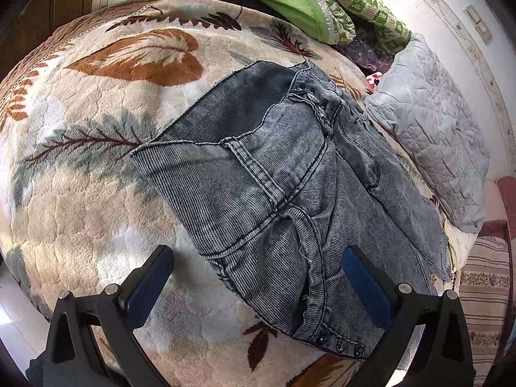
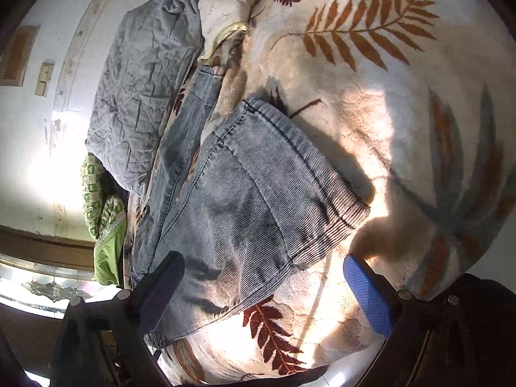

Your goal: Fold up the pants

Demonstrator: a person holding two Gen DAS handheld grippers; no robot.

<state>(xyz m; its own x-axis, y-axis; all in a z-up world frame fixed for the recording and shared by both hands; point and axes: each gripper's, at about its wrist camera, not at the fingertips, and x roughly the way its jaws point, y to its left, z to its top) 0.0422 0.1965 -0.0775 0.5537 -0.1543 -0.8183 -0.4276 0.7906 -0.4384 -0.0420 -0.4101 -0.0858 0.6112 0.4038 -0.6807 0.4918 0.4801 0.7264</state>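
Grey washed denim pants (image 1: 277, 174) lie folded on a fleece blanket with a leaf print (image 1: 96, 103). The buttoned waistband sits near the front edge, between the fingers of my left gripper (image 1: 258, 274), which hovers open just above it and holds nothing. In the right wrist view the leg end of the pants (image 2: 251, 190), with its ribbed hem, lies over the blanket (image 2: 403, 129). My right gripper (image 2: 267, 277) is open; its left finger (image 2: 161, 293) is over the denim and its blue right pad is over bare blanket. Nothing is gripped.
A grey quilted pillow (image 1: 435, 135) lies beside the pants toward the wall (image 1: 467, 32). Green clothing and a green patterned cloth (image 1: 322, 3) are piled at the far end of the bed. The same pillow (image 2: 145, 90) shows in the right wrist view. The bed's edge and floor lie near the grippers.
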